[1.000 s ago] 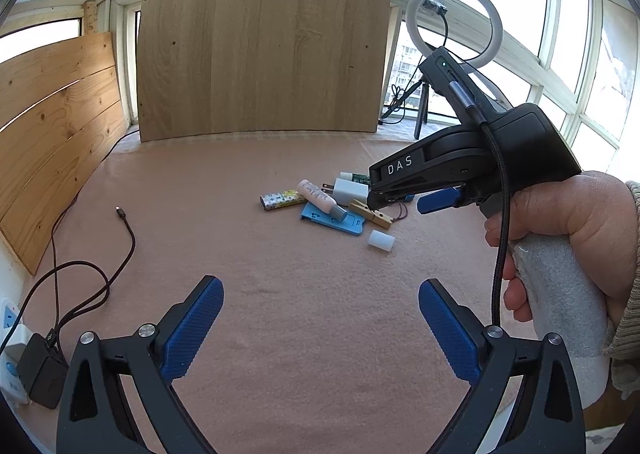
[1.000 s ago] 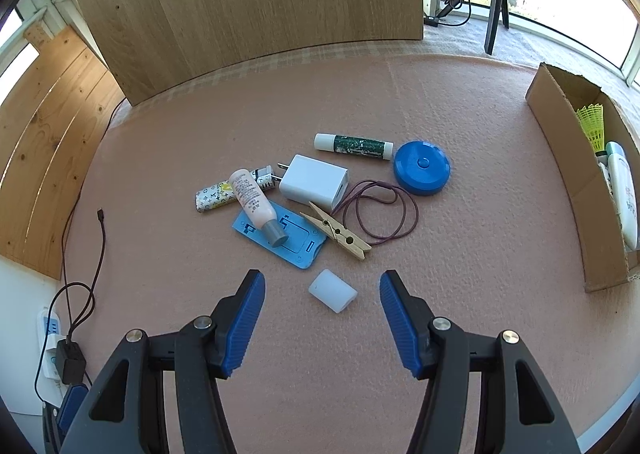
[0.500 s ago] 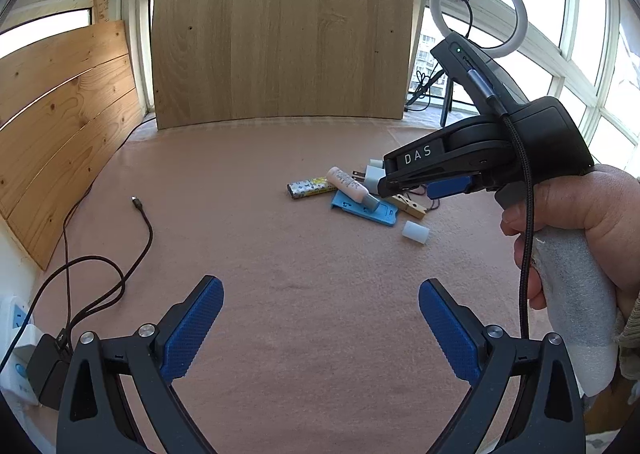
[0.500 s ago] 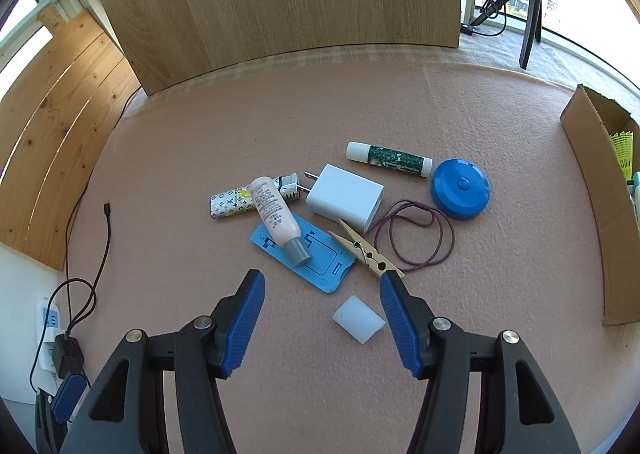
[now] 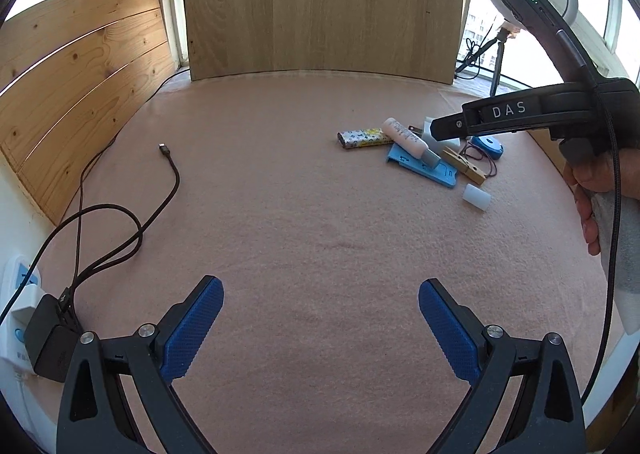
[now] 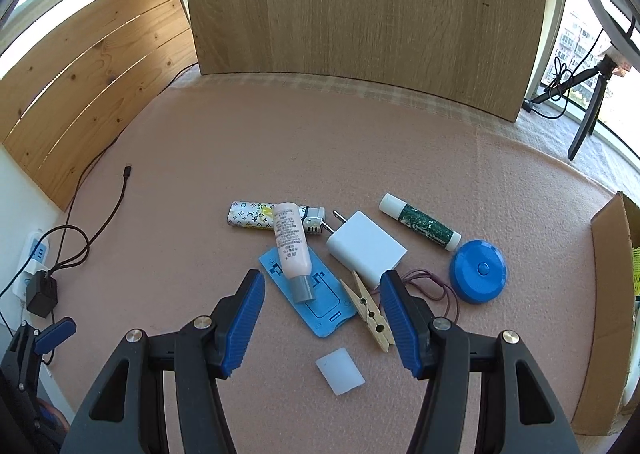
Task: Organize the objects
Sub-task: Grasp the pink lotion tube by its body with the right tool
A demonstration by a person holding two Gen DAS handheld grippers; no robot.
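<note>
From the left wrist, the left gripper (image 5: 320,318) hangs wide open over bare pink cloth (image 5: 300,193), holding nothing. The little pile lies far off, by the person's right hand (image 5: 600,189). From the right wrist, the right gripper (image 6: 322,306) is open and empty too, above the blue tray (image 6: 320,306), pink bottle (image 6: 292,242), clothespin (image 6: 370,310) and white cap (image 6: 340,372). A cardboard box (image 6: 608,310) sits right.

One each on the mat: pink bottle (image 6: 291,240), patterned lighter (image 6: 250,215), white charger (image 6: 366,246), glue stick (image 6: 420,221), blue round case (image 6: 479,270), clothespin (image 6: 370,310), blue holder (image 6: 316,294), white cap (image 6: 340,370), rubber band loop (image 6: 434,290). One cardboard box (image 6: 608,294) at 3 o'clock.
</note>
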